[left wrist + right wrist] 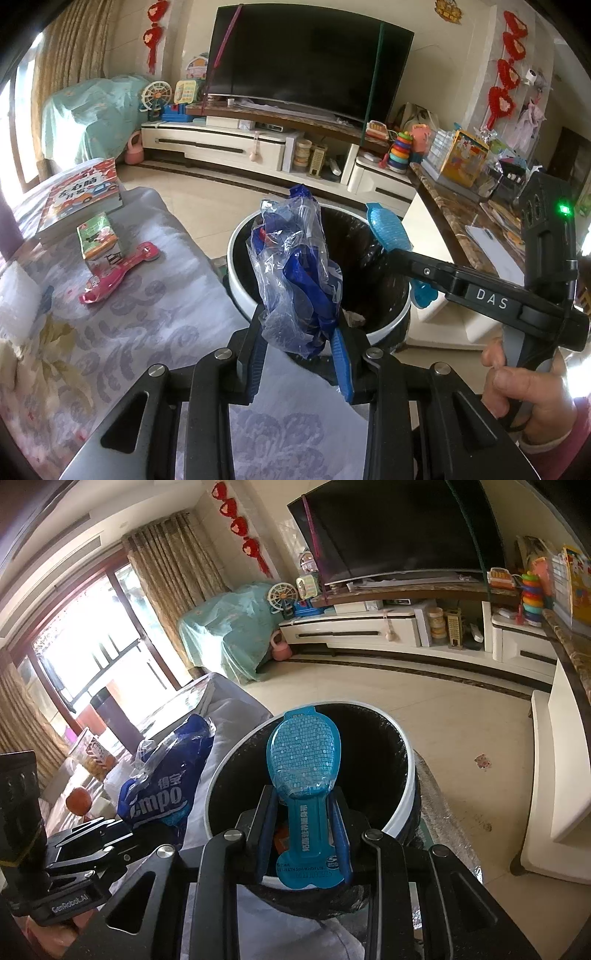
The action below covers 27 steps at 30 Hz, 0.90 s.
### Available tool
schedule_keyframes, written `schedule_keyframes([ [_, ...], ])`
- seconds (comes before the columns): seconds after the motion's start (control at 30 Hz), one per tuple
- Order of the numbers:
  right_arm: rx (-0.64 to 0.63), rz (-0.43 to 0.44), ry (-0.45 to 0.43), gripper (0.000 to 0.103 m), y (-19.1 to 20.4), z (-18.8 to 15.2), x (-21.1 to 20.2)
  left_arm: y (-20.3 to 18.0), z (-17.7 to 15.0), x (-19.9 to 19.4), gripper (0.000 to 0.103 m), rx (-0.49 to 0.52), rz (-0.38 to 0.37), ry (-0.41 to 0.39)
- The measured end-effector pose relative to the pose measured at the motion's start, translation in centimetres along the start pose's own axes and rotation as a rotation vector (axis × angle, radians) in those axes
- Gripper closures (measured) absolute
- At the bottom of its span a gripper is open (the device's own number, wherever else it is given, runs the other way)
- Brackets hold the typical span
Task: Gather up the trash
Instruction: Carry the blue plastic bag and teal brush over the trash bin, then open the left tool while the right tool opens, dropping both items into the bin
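My left gripper (301,332) is shut on a crumpled blue and clear plastic bag (295,266) and holds it upright at the near rim of the white trash bin (240,288) with a black liner. My right gripper (304,812) is shut on a flat blue spoon-shaped package (303,760) and holds it over the bin's opening (400,812). In the left wrist view the right gripper (399,258) reaches in from the right with the blue package (388,229) above the bin. In the right wrist view the plastic bag (166,786) is at the left.
A pink spoon-shaped package (118,273), a small green carton (98,236) and a picture book (81,195) lie on the grey patterned sofa cover (110,350) at the left. A marble-topped table (454,218) stands right of the bin. A TV cabinet (258,144) is behind.
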State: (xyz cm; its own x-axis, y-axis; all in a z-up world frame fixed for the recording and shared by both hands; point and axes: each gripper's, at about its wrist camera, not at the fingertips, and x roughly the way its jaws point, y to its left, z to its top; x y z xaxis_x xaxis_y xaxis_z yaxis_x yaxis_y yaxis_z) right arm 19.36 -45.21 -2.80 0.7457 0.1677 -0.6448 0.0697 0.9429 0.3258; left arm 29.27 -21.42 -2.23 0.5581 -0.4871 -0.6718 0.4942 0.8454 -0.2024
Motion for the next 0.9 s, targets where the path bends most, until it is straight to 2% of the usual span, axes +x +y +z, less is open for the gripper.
schedule_keyframes([
  [0.9, 0.011, -0.005, 0.017, 0.075, -0.5, 1.0, 1.1, -0.8, 2.0, 2.3, 0.072, 0.006, 0.005, 0.027],
])
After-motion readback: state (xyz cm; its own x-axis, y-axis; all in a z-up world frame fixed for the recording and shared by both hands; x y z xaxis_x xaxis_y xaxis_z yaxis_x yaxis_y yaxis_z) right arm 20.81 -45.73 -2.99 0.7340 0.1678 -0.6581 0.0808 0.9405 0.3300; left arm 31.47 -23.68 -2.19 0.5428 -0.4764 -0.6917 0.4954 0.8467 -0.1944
